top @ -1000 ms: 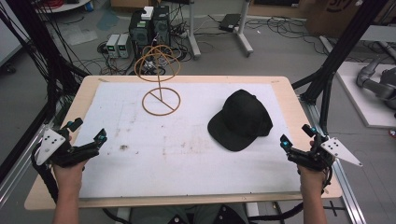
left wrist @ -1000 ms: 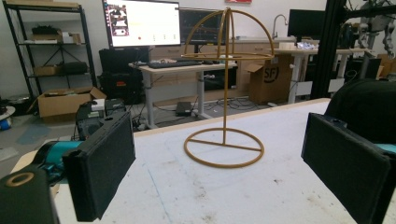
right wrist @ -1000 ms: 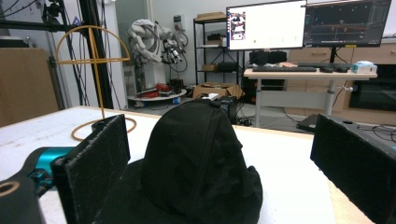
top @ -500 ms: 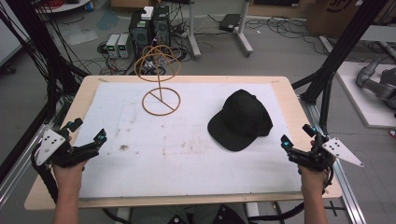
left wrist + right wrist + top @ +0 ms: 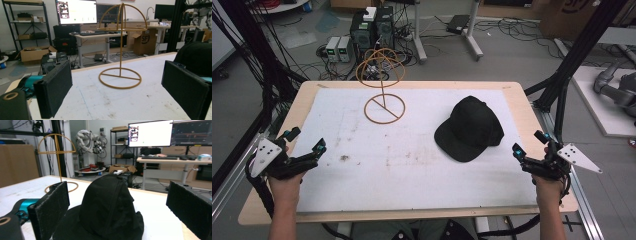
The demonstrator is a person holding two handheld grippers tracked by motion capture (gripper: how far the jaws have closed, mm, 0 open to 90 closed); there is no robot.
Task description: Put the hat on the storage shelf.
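A black baseball cap (image 5: 469, 129) lies on the white mat, right of centre, with its brim toward the table's front. A gold wire hat stand (image 5: 383, 87), a ring base with a post and a dome-shaped top, is upright at the back centre-left. My left gripper (image 5: 306, 140) hovers near the mat's left edge, open and empty. In the left gripper view the stand (image 5: 120, 75) is straight ahead and the cap (image 5: 192, 57) is at the right. My right gripper (image 5: 529, 143) is open at the right edge, just right of the cap (image 5: 107, 205), which sits between its jaws farther ahead.
The white mat (image 5: 412, 170) covers a wooden table (image 5: 522, 100). Black frame posts (image 5: 577, 55) rise at the right and cables hang at the left. Computer boxes (image 5: 372, 25) stand on the floor behind the table.
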